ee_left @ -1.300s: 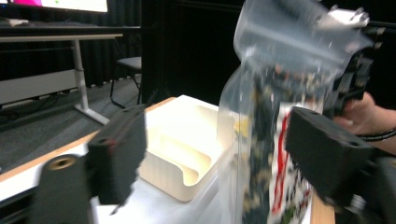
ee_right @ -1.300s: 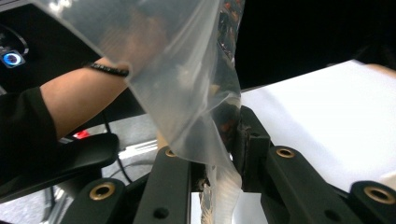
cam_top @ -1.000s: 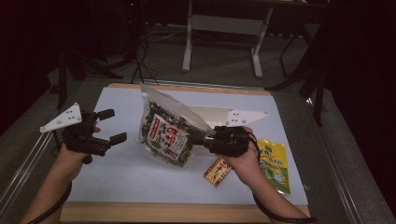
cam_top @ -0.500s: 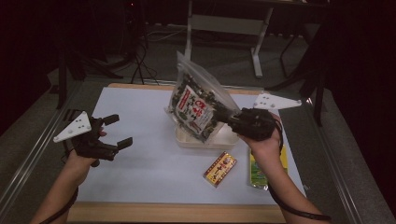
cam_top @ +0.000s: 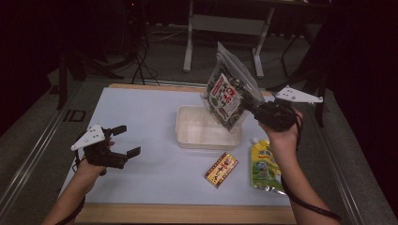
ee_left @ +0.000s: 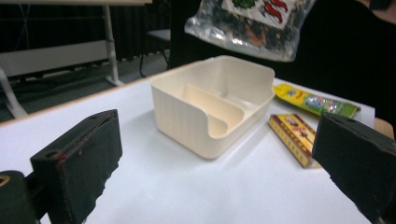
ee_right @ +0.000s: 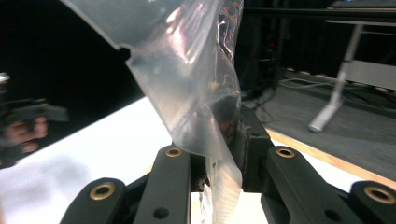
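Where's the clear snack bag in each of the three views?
High view: snack bag upper centre-right, held up over the tray by the right gripper.
Left gripper view: top edge, above the tray.
Right gripper view: centre, rising from the jaws.
Shared landmark: white table.

Dark room, grey floor [cam_top: 159, 51] behind the white-topped table [cam_top: 141, 112] (wooden edge), a white-legged bench [cam_top: 225, 23] beyond.

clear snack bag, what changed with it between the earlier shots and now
The right gripper, shut on the clear plastic snack bag, carried it up off the table and away from the person, uncovering the cream plastic box; the bag now hangs above it. The open left gripper drew back toward the table's near edge. The small red-and-yellow box and yellow-green pouch stayed put.
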The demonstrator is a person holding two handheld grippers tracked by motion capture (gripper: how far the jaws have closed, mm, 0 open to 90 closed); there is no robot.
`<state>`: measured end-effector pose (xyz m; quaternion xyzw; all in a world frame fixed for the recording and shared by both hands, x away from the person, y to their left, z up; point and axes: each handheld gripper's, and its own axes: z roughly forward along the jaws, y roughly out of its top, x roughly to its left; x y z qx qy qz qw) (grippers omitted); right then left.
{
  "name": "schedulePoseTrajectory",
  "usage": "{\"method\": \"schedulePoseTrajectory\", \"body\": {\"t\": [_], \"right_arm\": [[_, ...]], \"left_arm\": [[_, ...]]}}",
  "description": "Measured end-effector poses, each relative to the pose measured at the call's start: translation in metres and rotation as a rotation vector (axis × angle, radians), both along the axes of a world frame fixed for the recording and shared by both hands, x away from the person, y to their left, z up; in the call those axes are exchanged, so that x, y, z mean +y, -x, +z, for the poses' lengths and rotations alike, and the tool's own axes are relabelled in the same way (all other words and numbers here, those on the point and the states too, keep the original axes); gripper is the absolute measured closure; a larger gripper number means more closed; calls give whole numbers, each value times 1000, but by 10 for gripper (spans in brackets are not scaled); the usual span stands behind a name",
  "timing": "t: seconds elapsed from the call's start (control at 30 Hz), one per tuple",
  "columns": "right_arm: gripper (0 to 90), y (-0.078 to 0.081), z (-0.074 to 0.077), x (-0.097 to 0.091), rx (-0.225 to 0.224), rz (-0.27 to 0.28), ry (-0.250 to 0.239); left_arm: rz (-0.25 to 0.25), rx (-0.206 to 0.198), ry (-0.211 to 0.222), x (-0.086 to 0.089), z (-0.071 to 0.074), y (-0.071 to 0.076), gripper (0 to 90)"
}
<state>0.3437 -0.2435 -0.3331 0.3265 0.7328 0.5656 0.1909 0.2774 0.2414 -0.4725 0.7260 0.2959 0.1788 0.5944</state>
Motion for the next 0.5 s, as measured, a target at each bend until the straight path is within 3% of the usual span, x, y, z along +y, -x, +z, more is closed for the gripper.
{"method": "schedulePoseTrajectory", "body": {"t": [0.17, 0.4, 0.5], "right_arm": [[775, -7, -11, -11, 30, -56, -7], [775, -9, -28, -10, 60, -38, 1], [775, -10, -34, -6, 66, -41, 37]], "left_arm": [[-6, 23, -1, -6, -13, 3, 17], [3, 36, 6, -6, -19, 6, 17], [12, 38, 13, -3, -21, 6, 17]]}}
